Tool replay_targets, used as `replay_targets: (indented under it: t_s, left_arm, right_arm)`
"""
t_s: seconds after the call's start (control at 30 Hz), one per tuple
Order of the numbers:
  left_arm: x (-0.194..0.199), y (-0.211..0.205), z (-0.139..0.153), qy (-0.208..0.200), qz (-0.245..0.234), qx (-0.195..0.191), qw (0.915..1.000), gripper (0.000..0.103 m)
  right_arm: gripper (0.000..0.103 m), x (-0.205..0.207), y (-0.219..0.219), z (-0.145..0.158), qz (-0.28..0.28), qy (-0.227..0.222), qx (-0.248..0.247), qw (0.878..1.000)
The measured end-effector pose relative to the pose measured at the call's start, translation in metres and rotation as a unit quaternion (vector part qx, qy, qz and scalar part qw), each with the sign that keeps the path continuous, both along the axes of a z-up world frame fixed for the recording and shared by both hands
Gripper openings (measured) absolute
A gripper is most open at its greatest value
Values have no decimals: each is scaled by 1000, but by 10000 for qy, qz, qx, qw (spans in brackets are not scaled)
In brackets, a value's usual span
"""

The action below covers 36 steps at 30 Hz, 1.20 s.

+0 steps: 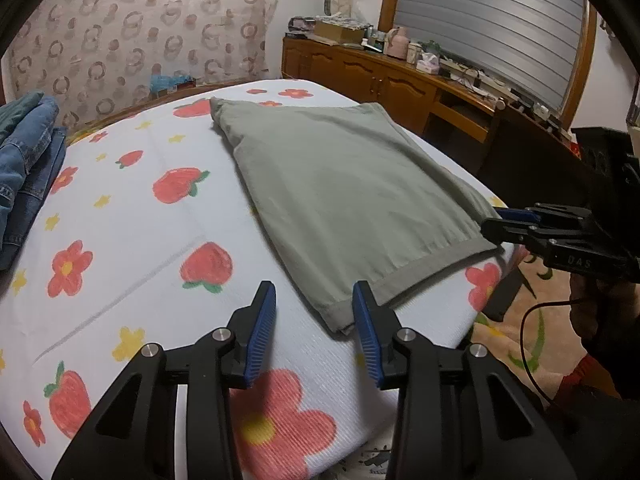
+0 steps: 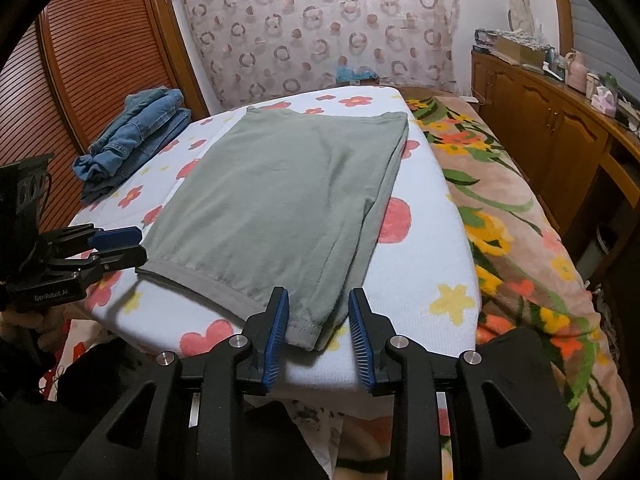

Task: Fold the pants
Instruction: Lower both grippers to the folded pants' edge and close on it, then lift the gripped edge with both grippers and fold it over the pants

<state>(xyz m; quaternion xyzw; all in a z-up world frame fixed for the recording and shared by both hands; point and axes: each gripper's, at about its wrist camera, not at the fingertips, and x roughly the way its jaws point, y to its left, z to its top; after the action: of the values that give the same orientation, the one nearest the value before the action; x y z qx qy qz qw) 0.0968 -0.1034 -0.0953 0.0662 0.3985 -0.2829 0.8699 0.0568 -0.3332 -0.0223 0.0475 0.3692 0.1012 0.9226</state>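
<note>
Grey-green pants (image 1: 340, 184) (image 2: 280, 200) lie folded flat on a white towel (image 1: 140, 220) (image 2: 424, 248) printed with red flowers and strawberries. My left gripper (image 1: 314, 320) hovers open at the near corner of the ribbed band. That corner lies just beside its right pad (image 1: 366, 332) with a gap on the other side. In the right wrist view the left gripper (image 2: 134, 246) sits at the band's left corner. My right gripper (image 2: 319, 330) is open around the opposite near corner, and the cloth stands clear of the right pad (image 2: 360, 332). Seen from the left wrist, the right gripper (image 1: 498, 222) is at the far end of the band.
Folded blue jeans (image 1: 28, 160) (image 2: 136, 136) are stacked at the towel's far left. A floral blanket (image 2: 520, 240) covers the bed to the right. A wooden cabinet (image 1: 360, 76) (image 2: 560, 140) with clutter on top runs along the right wall. A slatted door (image 2: 100, 60) stands at left.
</note>
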Motion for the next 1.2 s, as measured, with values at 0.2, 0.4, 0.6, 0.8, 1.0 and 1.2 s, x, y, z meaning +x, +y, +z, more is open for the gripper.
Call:
replay_targets:
  t_s: [0.2,0.4,0.6,0.8,1.0,1.2]
  left_arm:
    - [6,2,-3,201,7,-148,9997,41]
    - [-3,-6,-2,202,-223,-138,9995,33]
    - [-7,-9,-1,181,-323,-180,9992,18]
    - [-8,-6,7,103,-297,-260,9992,13]
    - [-16,-4,25,-104,-313,-323,9989,12]
    - [-29,0,48,-351,-336,-420,9979,12]
  right_arm:
    - [32,-2,2,0,122,20,53,9999]
    - [28,-3,0,-2,139,-4,101,9999]
    - [19,-3,4,-1,215,-5,122,9997]
    - [15,-3,6,3,328,-36,269,9991]
    - [15,-10,7,11,392,-149,312,9986]
    - [15,-23,7,24,467,-351,326,9978]
